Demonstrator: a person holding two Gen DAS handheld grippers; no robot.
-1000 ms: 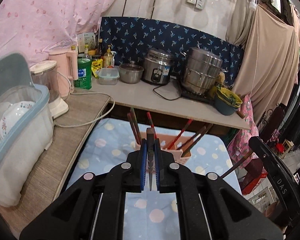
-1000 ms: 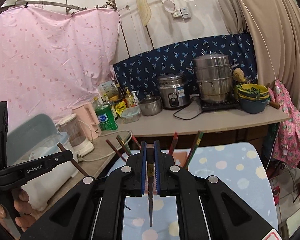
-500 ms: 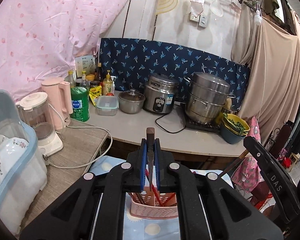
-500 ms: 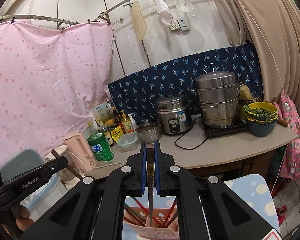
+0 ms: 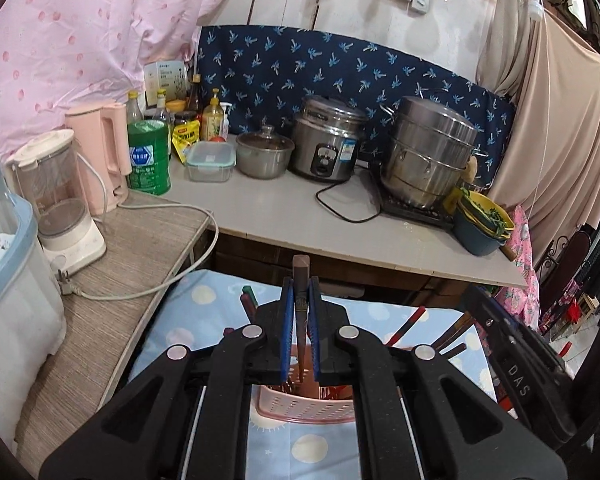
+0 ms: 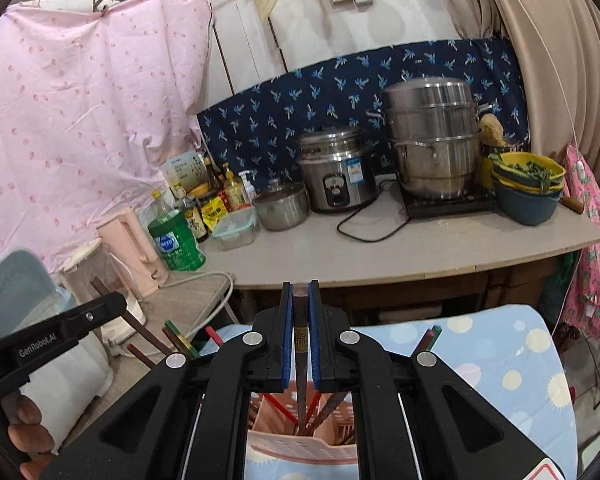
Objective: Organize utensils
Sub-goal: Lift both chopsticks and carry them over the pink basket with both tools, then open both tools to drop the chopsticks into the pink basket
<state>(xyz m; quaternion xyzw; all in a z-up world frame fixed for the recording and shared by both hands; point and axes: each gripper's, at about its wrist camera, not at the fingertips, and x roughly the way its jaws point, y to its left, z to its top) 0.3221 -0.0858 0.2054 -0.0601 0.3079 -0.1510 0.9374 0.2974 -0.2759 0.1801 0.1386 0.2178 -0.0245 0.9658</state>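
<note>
Right wrist view shows the chopstick (image 6: 300, 344) that I hold in my right gripper (image 6: 300, 320): the two blue pads are pressed on its dark shaft, it stands nearly upright, and its lower tip is already down inside the pink basket (image 6: 300, 446). The basket stands on the table with the blue dotted cloth (image 6: 500, 360), directly under the gripper. Several other chopsticks, red and dark ones, lean in it already, so I judge that a good part of the sorting is done.

In the left wrist view, my left gripper (image 5: 300, 320) is also closed, on a second chopstick (image 5: 300, 312). Its square brown end sticks up above the pads, and its thin tip points down into the same pink basket (image 5: 304, 408). More chopsticks (image 5: 452, 330) fan out from the basket to the right side.

What is left, as far as I can see, is to let go of these two sticks so that they fall among the others. I do not see loose utensils on the cloth, but the black gripper bodies hide much of it, so I cannot say if more wait there.

Beyond the table is the grey counter (image 5: 300, 216) with the rice cooker (image 5: 326, 140) and the steel steamer pot (image 5: 428, 152).
</note>
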